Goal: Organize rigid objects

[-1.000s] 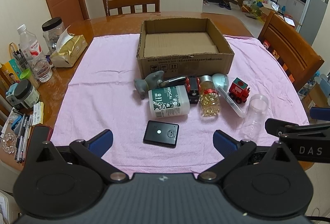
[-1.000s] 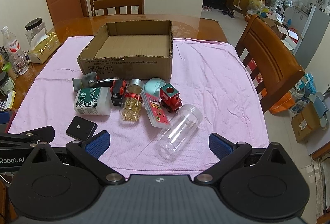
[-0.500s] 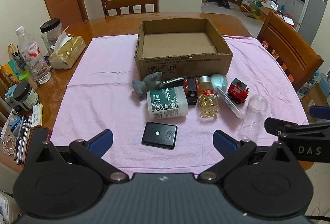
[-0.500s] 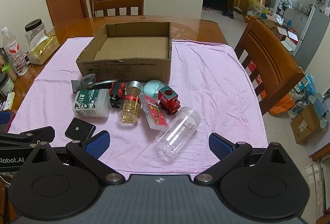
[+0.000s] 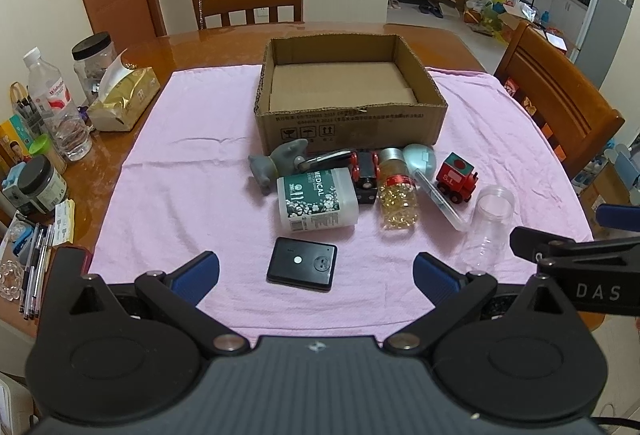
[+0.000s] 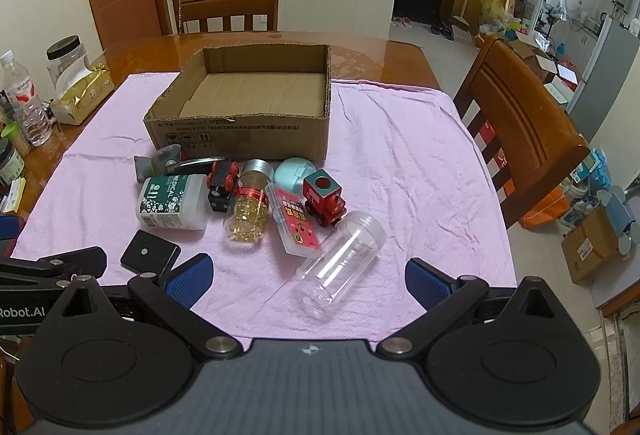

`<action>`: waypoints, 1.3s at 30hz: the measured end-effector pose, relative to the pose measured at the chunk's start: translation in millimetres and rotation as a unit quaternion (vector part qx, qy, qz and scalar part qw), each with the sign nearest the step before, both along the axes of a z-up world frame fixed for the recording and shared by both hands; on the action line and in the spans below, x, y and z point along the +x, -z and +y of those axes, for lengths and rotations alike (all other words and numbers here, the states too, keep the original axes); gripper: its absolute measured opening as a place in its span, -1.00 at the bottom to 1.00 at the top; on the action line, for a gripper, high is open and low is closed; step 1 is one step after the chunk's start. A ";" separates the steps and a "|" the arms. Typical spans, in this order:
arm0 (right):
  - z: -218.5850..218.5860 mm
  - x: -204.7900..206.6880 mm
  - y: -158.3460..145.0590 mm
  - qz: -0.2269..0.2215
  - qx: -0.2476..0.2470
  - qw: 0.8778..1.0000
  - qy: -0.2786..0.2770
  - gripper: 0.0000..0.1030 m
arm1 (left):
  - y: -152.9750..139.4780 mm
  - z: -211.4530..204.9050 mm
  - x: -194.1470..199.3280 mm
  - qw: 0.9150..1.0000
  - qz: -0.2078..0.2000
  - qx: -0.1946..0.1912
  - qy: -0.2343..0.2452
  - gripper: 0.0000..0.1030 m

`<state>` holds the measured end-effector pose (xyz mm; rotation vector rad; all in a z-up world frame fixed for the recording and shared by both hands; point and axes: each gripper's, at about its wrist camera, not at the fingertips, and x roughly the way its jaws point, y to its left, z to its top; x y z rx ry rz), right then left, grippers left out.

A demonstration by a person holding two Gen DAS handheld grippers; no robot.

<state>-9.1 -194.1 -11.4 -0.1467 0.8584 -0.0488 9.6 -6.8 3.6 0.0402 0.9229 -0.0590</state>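
Left gripper [image 5: 316,277]: jaws spread wide, holding nothing, above the near edge of the pink cloth [image 5: 192,179]. Directly ahead between its fingers: a flat black device [image 5: 302,269], lying on the cloth.

Right gripper [image 6: 308,277]: jaws spread wide, holding nothing. Ahead between its fingers: a clear plastic jar [image 6: 340,255], on its side, mouth pointing away.

Cluster past the black device, just before the cardboard box [image 5: 352,127]:
- white bottle marked MEDICAL [image 5: 316,199], on its side;
- black toy car with red wheels [image 5: 365,177];
- capsule bottle with silver cap [image 5: 397,197], on its side;
- flat case with red label [image 6: 294,221];
- red toy train [image 5: 457,182];
- pale green round case [image 5: 419,159];
- grey toy figure [image 5: 276,163];
- a dark, shiny item, unclear, beside the figure.

Cardboard box: open-topped, mid-cloth, holding none of these items.

Table's left edge: tissue pack [image 5: 124,99], water bottle [image 5: 56,107].
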 end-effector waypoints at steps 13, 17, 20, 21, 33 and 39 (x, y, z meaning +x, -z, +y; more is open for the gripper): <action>-5.2 1.2 6.5 -0.016 -0.009 1.000 -0.014 1.00 | 9.6 -5.1 1.2 0.999 -0.021 0.000 0.028 0.99; -8.0 0.9 13.6 -0.016 -0.012 1.000 -0.020 1.00 | 17.2 -8.5 -0.6 0.999 -0.030 0.002 0.042 0.99; -11.0 0.7 20.7 -0.014 -0.014 0.999 -0.026 1.00 | 24.4 -10.1 -2.2 0.998 -0.042 0.004 0.055 0.99; -12.2 0.7 22.6 -0.012 -0.013 0.999 -0.027 1.00 | 27.2 -10.7 -2.5 0.997 -0.044 0.006 0.057 0.99; -28.4 5.2 67.4 0.000 0.003 0.994 -0.112 1.00 | 72.4 -3.8 8.0 0.999 -0.017 0.008 0.048 0.99; -43.5 37.5 73.3 -0.008 0.005 0.991 -0.135 1.00 | 87.1 2.8 15.9 0.999 -0.007 0.020 0.035 0.99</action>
